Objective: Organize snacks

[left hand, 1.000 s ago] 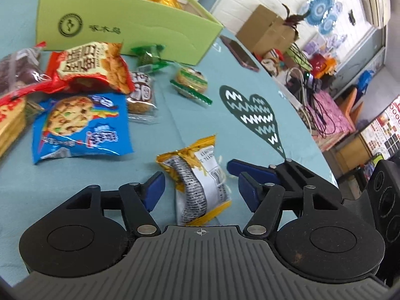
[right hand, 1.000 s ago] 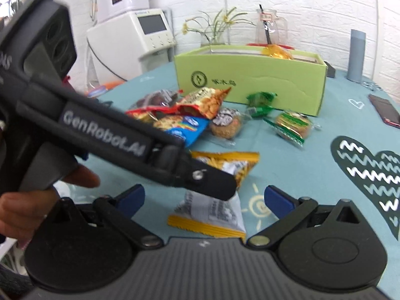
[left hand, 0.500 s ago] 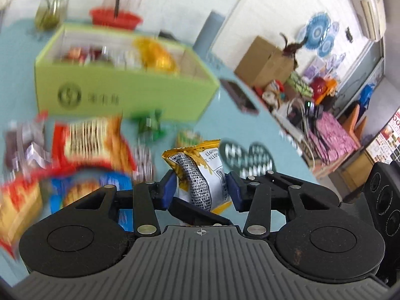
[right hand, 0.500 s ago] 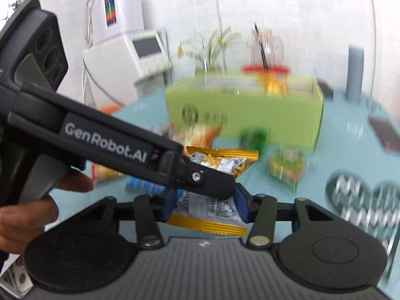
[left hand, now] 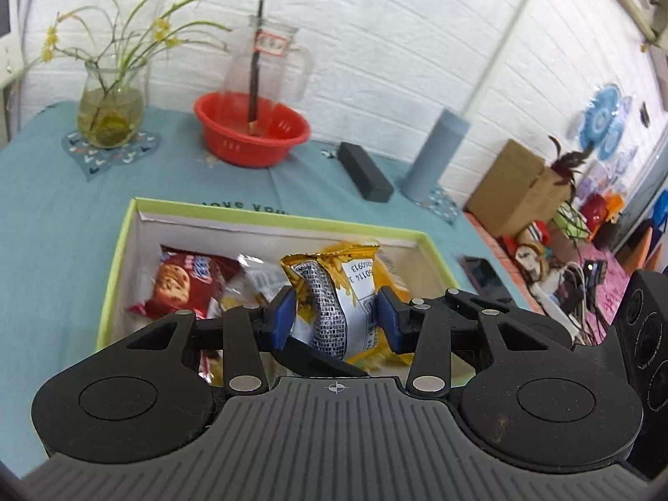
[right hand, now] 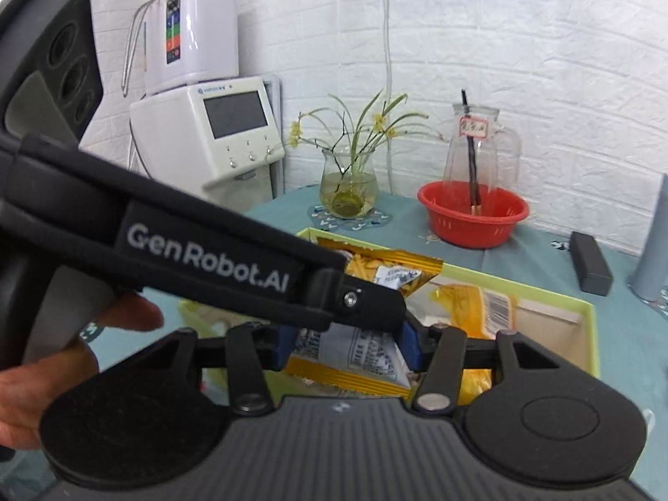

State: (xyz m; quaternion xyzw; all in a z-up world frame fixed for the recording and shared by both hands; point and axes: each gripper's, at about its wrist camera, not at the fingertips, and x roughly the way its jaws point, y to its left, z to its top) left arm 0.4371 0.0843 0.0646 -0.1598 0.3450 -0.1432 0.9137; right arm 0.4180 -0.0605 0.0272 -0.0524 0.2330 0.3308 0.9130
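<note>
Both grippers are shut on the same yellow and white snack packet [left hand: 338, 300], held in the air over the open green box [left hand: 121, 246]. My left gripper [left hand: 336, 319] pinches its sides. My right gripper [right hand: 346, 344] pinches the packet [right hand: 355, 355] from the other end, with the left gripper's body crossing in front. Inside the box lie a red cookie packet [left hand: 183, 284], a clear wrapped snack and a yellow packet [right hand: 471, 304]. The box also shows in the right wrist view [right hand: 584, 304].
On the teal tablecloth behind the box stand a red basin [left hand: 252, 129] with a glass jug, a vase of flowers [left hand: 110, 112], a black case [left hand: 365, 173] and a grey-blue cylinder [left hand: 436, 154]. A phone [left hand: 480, 273] lies right of the box.
Both grippers closed on the yellow packet on the table, then lifted it and carried it forward to over the open green box.
</note>
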